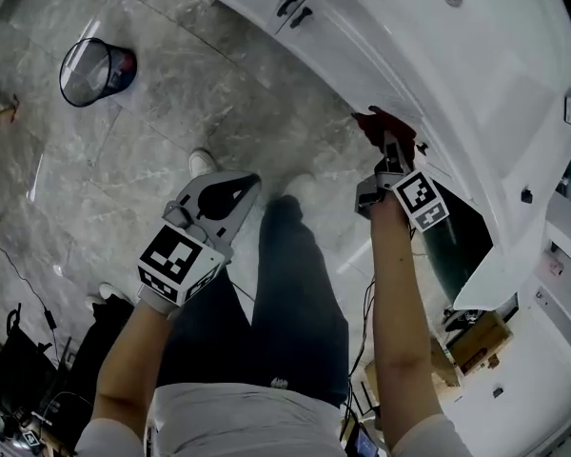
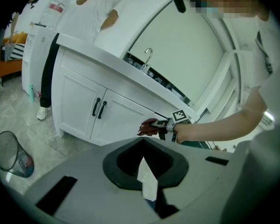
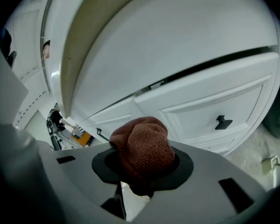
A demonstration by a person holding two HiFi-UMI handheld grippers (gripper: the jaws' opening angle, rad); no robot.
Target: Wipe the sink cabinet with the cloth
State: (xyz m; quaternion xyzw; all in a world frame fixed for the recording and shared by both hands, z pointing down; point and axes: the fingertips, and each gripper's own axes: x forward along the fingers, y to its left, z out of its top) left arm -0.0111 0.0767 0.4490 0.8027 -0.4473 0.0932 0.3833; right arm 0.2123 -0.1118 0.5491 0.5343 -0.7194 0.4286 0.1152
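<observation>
Right gripper [image 3: 141,178]: your jaws are clamped on the cloth [image 3: 144,148], a reddish-brown wad bunched up and bulging out ahead of the tips. That gives you a padded face to push with instead of bare jaws. In the head view the cloth [image 1: 384,127] sits right under the top lip of the sink cabinet [image 1: 390,50], on its white front. Contact looks likely, but I can't confirm it. The right gripper view shows a drawer front with a dark handle [image 3: 223,122] just beyond the wad, so you're aimed at the panel face.

Left gripper [image 1: 250,185]: jaws drawn together, nothing between them, held low over the grey floor [image 1: 152,150] and well apart from the cabinet. My guess is it's parked so it won't block the wiping arm. Its own view looks across at the cabinet doors [image 2: 95,108] and the right gripper [image 2: 164,125] with the cloth.

A wire waste basket [image 1: 93,69] stands on the floor, well clear.

Judgement: wiping is under way or about to begin — the next stroke needs steady pressure along the front, and watch that the handle doesn't snag the cloth.
</observation>
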